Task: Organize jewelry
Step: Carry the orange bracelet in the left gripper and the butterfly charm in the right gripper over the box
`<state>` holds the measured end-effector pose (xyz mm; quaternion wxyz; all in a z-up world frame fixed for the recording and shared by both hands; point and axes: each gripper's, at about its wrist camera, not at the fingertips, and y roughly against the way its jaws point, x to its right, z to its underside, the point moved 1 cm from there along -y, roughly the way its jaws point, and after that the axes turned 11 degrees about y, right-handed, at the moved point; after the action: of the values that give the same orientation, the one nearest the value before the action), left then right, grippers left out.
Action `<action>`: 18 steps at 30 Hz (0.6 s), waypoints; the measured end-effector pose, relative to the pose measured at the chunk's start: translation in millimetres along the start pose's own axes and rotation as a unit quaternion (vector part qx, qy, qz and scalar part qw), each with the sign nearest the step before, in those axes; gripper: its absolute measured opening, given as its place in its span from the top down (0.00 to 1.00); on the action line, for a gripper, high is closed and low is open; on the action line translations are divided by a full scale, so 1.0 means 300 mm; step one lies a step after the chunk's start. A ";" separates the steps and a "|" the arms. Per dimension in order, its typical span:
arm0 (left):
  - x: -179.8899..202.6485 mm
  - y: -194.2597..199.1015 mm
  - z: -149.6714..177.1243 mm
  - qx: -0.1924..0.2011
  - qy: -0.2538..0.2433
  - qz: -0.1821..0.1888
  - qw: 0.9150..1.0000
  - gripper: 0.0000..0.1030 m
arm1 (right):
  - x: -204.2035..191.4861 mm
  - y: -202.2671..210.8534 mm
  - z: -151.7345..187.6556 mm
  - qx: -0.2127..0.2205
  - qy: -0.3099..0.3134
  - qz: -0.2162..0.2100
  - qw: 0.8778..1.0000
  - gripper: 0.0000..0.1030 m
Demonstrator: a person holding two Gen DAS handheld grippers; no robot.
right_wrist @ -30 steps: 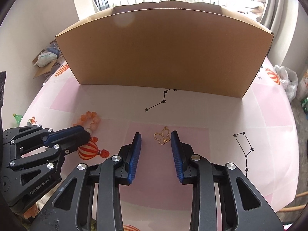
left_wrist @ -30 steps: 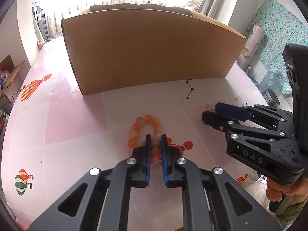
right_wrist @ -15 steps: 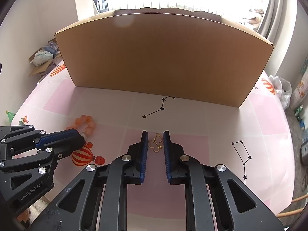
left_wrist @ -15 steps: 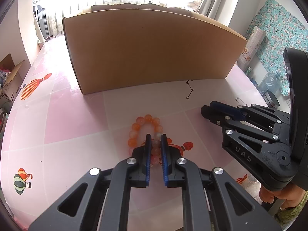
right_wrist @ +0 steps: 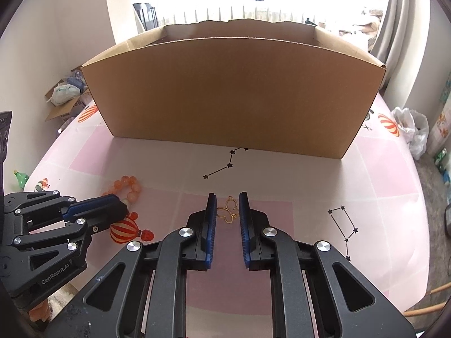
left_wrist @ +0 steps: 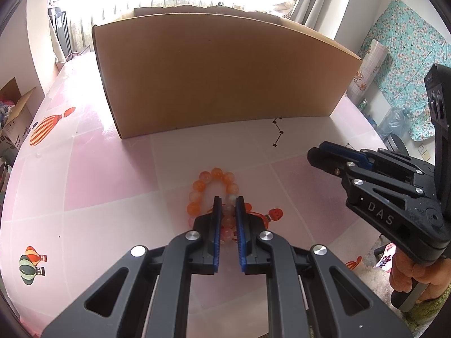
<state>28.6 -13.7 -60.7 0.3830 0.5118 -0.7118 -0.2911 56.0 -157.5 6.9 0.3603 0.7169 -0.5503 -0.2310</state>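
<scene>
The left tool [left_wrist: 227, 205] pinches the orange bead bracelet [left_wrist: 210, 184] that lies on the pink worktop [left_wrist: 84, 191]. The right tool [right_wrist: 227, 207] has just been closing and is now narrow, with the little gold butterfly charm [right_wrist: 229, 212] between its blue pads; I cannot tell if they touch it. A big cardboard box [right_wrist: 234, 93] stands behind.

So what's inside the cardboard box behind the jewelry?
Only the cardboard box's bare inner walls show above its rim in the right wrist view. Its front wall hides the floor and any contents, so that cannot be told.
</scene>
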 end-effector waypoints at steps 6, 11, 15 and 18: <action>0.008 0.002 -0.003 -0.002 -0.007 -0.004 1.000 0.90 | 0.017 -0.002 0.011 0.006 -0.017 -0.005 1.000 0.87; 0.027 -0.002 -0.009 -0.004 -0.015 -0.015 1.000 0.91 | 0.039 0.043 -0.001 0.012 -0.028 -0.009 1.000 0.87; 0.036 -0.005 -0.015 -0.007 -0.019 -0.021 1.000 0.91 | 0.040 0.055 0.004 0.015 -0.033 -0.011 0.999 0.87; 0.045 -0.007 -0.017 -0.007 -0.023 -0.025 0.999 0.91 | 0.044 0.058 0.008 0.016 -0.038 -0.014 0.999 0.87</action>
<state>31.4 -27.1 -56.4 0.3632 0.5199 -0.7051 -0.3173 47.2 -173.1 19.8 0.3244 0.7207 -0.5572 -0.2546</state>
